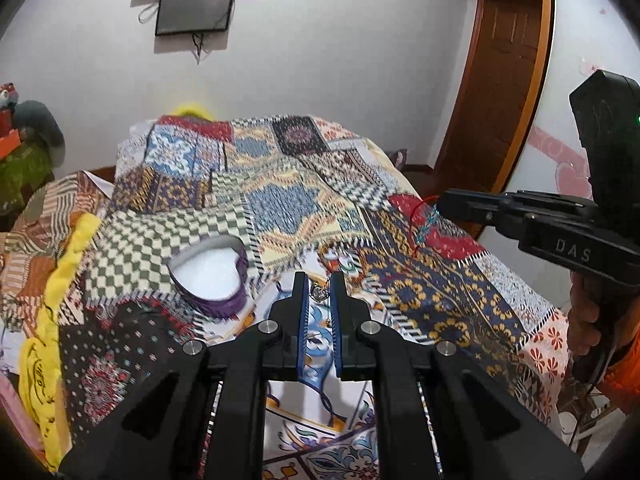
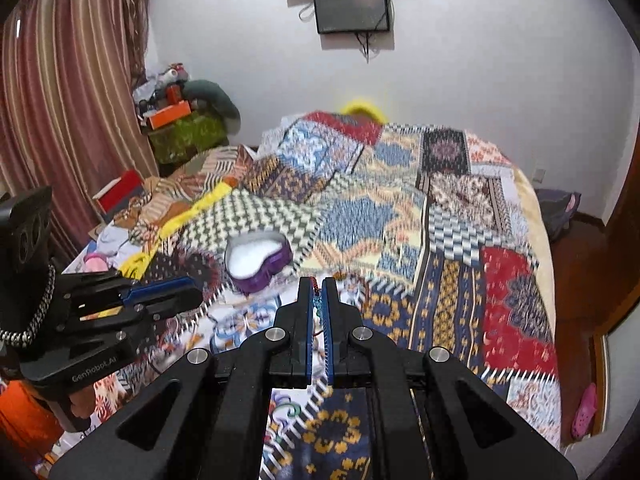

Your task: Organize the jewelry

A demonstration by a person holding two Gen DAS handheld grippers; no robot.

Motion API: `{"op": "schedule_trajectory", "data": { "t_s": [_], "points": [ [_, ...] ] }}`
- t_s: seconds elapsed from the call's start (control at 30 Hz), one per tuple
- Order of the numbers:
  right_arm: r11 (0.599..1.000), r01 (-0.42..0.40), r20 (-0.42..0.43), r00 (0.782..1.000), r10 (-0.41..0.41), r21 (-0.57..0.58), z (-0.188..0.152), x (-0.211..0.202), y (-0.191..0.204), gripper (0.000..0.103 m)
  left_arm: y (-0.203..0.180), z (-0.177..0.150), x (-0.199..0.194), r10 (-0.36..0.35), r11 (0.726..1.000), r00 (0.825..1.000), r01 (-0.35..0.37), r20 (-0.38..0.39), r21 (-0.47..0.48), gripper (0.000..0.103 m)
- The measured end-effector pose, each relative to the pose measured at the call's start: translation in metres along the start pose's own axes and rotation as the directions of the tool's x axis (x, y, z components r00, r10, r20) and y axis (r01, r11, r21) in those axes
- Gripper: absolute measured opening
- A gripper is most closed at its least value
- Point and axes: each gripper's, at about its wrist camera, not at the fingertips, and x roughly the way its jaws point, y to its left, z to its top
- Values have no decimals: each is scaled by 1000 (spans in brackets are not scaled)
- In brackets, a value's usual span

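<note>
A purple heart-shaped box with white lining sits open on the patchwork bedspread; it also shows in the right wrist view. My left gripper is shut on a thin silver chain with a small pendant, just right of the box. My right gripper is shut on a red and teal beaded bracelet. In the left wrist view that bracelet hangs from the right gripper above the bed's right side. The left gripper also shows in the right wrist view.
A yellow cloth lies along the bed's left side. A cluttered stand with a green cover and a striped curtain are at the left. A wooden door frame stands at the right. A screen hangs on the wall.
</note>
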Motion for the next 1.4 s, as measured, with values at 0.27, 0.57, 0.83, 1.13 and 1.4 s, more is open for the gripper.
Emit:
{"op": "schedule_trajectory", "data": {
  "t_s": [0.27, 0.57, 0.83, 1.13, 1.4],
  "points": [
    [1000, -4, 80, 997, 5, -22, 29, -3, 9, 4, 21, 15, -11, 63, 998, 997, -64, 42, 3, 9],
    [998, -44, 132, 990, 49, -43, 60, 16, 31, 4, 49, 22, -9, 128, 992, 990, -127, 65, -11, 9],
    [994, -94, 131, 986, 101, -62, 77, 43, 51, 4, 76, 31, 5, 158, 987, 985, -156, 71, -32, 9],
    [989, -134, 60, 989, 138, -69, 80, 85, 62, 4, 103, 33, 32, 157, 987, 987, -156, 32, -41, 9],
    [986, -149, -41, 988, 146, -75, 74, 123, 62, 4, 118, 32, 63, 121, 992, 992, -122, -34, -42, 9]
  ]
}}
